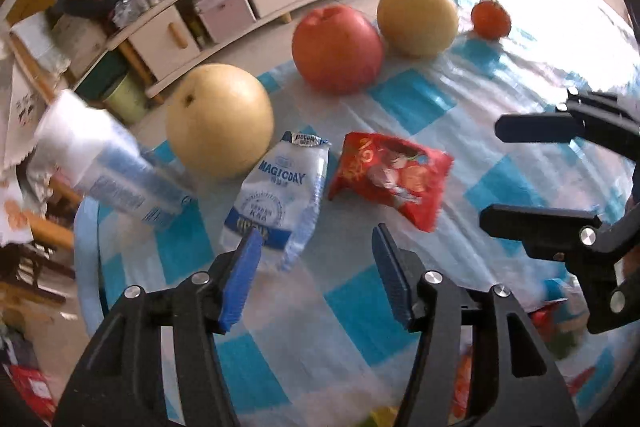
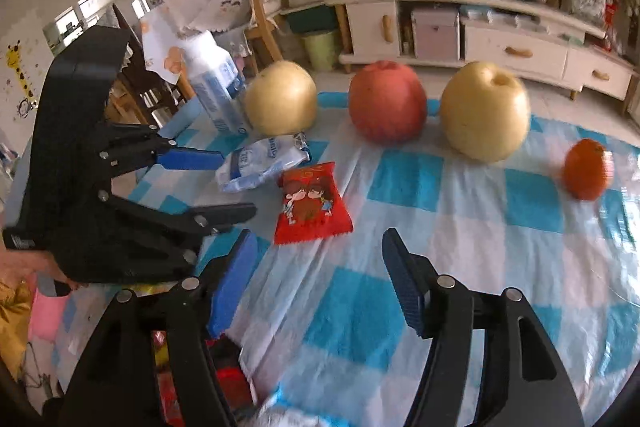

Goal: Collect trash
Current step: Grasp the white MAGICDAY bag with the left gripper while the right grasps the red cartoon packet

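left wrist: left gripper fingers spread, empty, above the checked table; crumpled white-and-blue plastic wrapper at 11 o'clock, touching nothing | right wrist: right gripper released; glossy red snack packet at 12 o'clock | step: approach; next: descend, straddle, close.

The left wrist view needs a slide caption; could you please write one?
Open left gripper above white wrapper and red wrapper, fruit behind.

Pretty cluttered living room: long white TV cabinet with wooden handles across the upper frame, pale tile floor, kids' stickers on the wall upper left, bright daylight.
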{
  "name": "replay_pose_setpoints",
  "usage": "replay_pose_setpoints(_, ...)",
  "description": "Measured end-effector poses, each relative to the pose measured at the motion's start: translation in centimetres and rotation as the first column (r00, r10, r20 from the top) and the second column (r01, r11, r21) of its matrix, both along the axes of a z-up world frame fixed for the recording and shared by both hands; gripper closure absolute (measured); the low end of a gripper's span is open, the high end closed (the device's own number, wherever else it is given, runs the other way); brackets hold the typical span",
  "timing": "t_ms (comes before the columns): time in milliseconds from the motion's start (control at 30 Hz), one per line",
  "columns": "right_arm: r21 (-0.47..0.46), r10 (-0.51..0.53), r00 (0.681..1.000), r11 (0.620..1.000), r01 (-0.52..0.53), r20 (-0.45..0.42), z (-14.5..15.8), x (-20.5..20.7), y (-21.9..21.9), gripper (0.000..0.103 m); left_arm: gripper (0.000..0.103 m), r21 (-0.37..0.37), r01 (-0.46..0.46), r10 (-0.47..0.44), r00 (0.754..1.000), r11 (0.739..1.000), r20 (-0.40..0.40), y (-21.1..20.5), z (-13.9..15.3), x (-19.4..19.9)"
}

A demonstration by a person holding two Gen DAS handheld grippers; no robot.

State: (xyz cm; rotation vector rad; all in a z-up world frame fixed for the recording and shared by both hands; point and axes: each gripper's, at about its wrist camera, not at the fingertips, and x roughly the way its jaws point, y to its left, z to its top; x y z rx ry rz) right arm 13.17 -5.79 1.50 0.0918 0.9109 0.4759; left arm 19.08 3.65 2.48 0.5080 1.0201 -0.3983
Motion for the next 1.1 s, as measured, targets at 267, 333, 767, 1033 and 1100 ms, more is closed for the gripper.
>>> replay_pose_setpoints(267,-0.061,0.055,0.998,0.996,-0.058,-0.039,-1.5,2.7,2.4,0.038,0.039,-0.010,0.019,-0.018,1.000,1.000,0.023,1.1,-0.9,2.6)
replay_pose_setpoints(333,-0.070,0.059,0.998,0.996,-0.061,-0.037,-1.7,2.6,2.7,0.049,0.037,-0.004,0.025,-0.025,0.999,1.000,0.030,1.1,-1.1,3.0)
replay_pose_setpoints(767,-0.145,0.070,0.997,0.987,-0.063,0.043,-1.5,-0.3,3.0,0.087,0.023,-0.012,0.058,-0.058,0.998,0.998,0.018,-0.2,-1.8,4.5)
replay_pose_setpoints(1033,-0.093,0.012,0.999,0.996,-0.007,0.050,-1.6,-2.0,0.5,0.090,0.068,-0.135,0.028,-0.033,0.999,0.990,-0.033,-0.5,-1.9,3.4)
replay_pose_setpoints(1100,-0.079,0.003,0.999,0.997,0.000,0.039,-1.5,-2.1,0.0,0.091,0.076,-0.154,0.008,-0.014,0.999,0.988,-0.039,-0.6,-2.0,3.0)
